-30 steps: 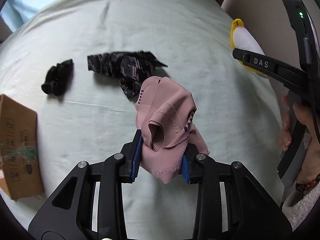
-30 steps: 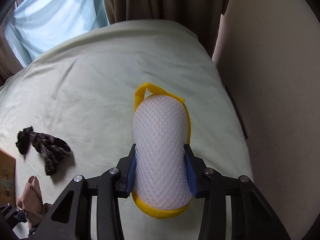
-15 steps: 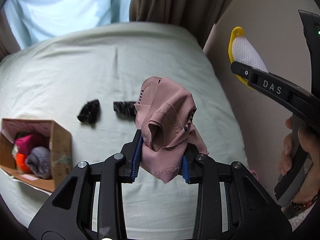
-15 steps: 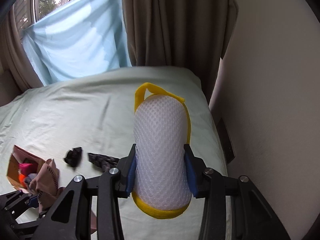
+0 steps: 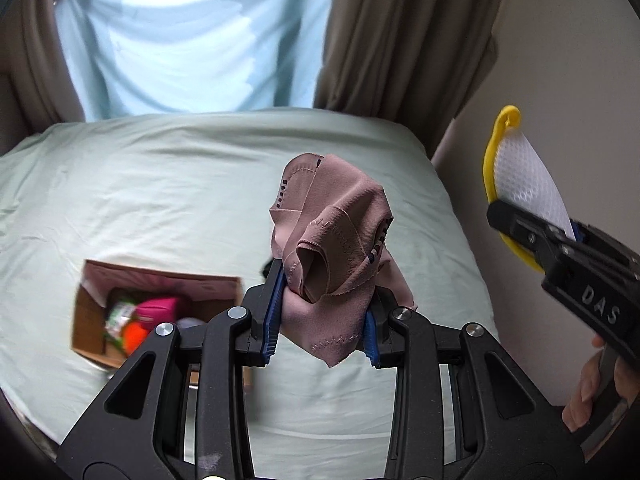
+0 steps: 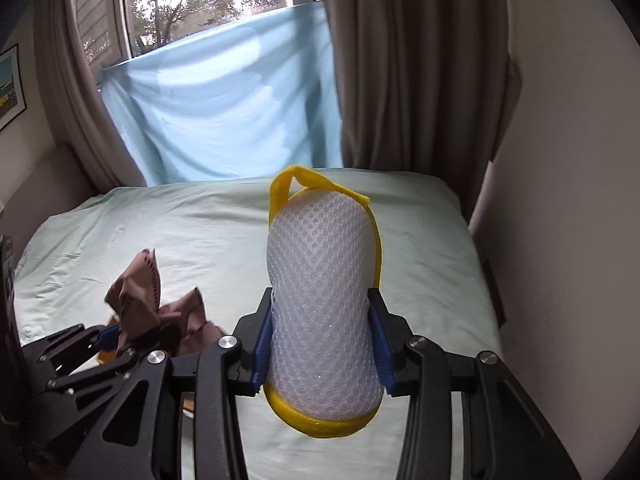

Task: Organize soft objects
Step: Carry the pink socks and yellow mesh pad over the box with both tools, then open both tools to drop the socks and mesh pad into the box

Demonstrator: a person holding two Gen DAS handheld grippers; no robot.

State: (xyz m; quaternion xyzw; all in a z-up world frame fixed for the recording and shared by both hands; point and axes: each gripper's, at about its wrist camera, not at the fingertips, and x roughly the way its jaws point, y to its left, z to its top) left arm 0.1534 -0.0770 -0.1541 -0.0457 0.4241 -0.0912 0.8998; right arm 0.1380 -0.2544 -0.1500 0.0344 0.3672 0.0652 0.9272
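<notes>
My left gripper (image 5: 322, 318) is shut on a crumpled dusty-pink cloth (image 5: 332, 248), held high above the pale green bed (image 5: 160, 184). My right gripper (image 6: 322, 344) is shut on a white mesh sponge with yellow trim and a loop (image 6: 322, 300). In the left wrist view the mesh sponge (image 5: 524, 188) and the right gripper (image 5: 536, 232) show at the right edge, with a hand (image 5: 588, 396) on the handle. The pink cloth (image 6: 152, 304) also appears low left in the right wrist view. A cardboard box (image 5: 92, 320) holding pink, orange and grey soft items sits on the bed below left.
Brown curtains (image 6: 404, 80) and a light blue sheet (image 6: 224, 116) hang over the window behind the bed. A cream wall (image 6: 568, 200) runs close along the bed's right side. A small dark item (image 5: 266, 269) peeks out behind the left finger.
Both grippers have risen well above the bed, each keeping its hold. The bed has dropped away, the window and curtains have come into view, and the box now shows below the left gripper.
</notes>
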